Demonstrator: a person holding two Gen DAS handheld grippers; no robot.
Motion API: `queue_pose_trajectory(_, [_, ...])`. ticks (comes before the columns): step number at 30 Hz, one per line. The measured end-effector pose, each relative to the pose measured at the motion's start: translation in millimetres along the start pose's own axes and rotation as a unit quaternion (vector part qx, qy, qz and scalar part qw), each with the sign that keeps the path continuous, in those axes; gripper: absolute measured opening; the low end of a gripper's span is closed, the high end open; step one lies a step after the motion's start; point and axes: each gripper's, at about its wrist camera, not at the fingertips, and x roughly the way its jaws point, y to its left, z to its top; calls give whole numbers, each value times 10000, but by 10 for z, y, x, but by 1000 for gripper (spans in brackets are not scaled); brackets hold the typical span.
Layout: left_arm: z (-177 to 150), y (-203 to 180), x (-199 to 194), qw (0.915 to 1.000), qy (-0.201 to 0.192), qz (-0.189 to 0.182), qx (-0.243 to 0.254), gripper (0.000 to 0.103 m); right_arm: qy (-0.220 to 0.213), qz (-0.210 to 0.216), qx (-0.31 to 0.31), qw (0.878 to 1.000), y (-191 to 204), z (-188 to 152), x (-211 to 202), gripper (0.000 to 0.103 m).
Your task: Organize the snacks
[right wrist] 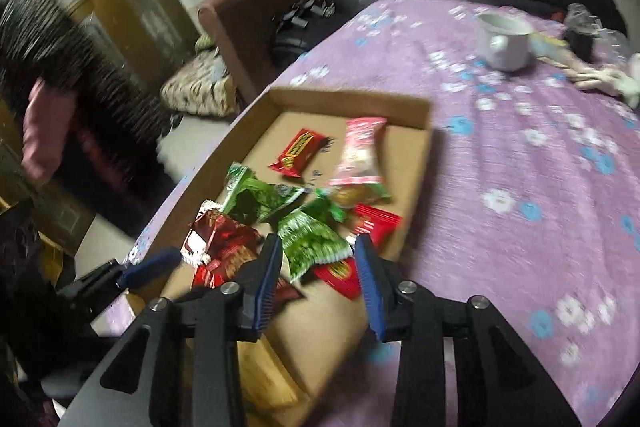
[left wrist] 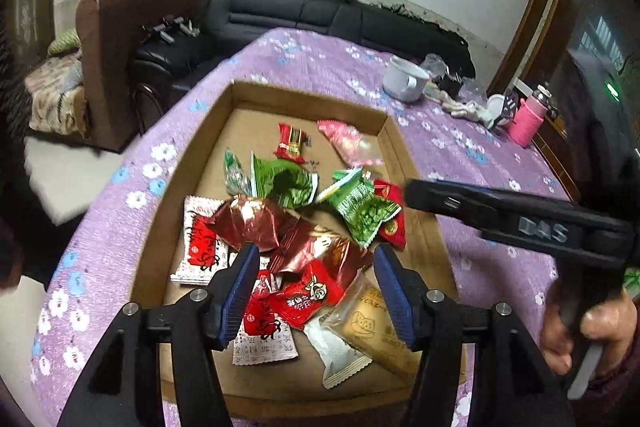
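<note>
A shallow cardboard tray (left wrist: 308, 99) lies on the purple flowered tablecloth and holds several snack packets. Among them are green pea packets (left wrist: 362, 211), a shiny dark-red packet (left wrist: 248, 221), a red packet with a cartoon face (left wrist: 308, 297), a pink packet (left wrist: 352, 143) and a beige biscuit packet (left wrist: 372, 327). My left gripper (left wrist: 316, 259) is open above the red packets at the tray's near end, holding nothing. My right gripper (right wrist: 316, 251) is open over a green pea packet (right wrist: 312, 243); its body also shows in the left wrist view (left wrist: 512, 215) at the right.
A white mug (left wrist: 404, 79), a pink bottle (left wrist: 528, 119) and small clutter stand at the table's far right. A black sofa (left wrist: 320, 15) and a brown armchair (left wrist: 120, 39) lie beyond the table. A person in dark clothes (right wrist: 44, 99) stands at the left.
</note>
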Motion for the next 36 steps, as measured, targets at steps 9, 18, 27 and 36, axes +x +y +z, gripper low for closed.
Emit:
queue_pose_trajectory(9, [-172, -865, -658, 9738, -1633, 1298, 904, 103, -899, -927, 651, 9895, -291, -649, -633, 50])
queue_pose_trajectory(18, [-261, -1355, -769, 9714, -1480, 1299, 1324, 102, -955, -1126, 562, 9875, -301, -928, -799, 60])
queue_pose_trajectory(27, [-333, -1311, -705, 9851, -1011, 1019, 944, 102, -1023, -1146, 435, 9872, -212, -1032, -878, 61])
queue_pose_trajectory(36, [-345, -1175, -670, 9883, -952, 920, 763, 102, -940, -1177, 201, 9884, -42, -1041, -788, 66])
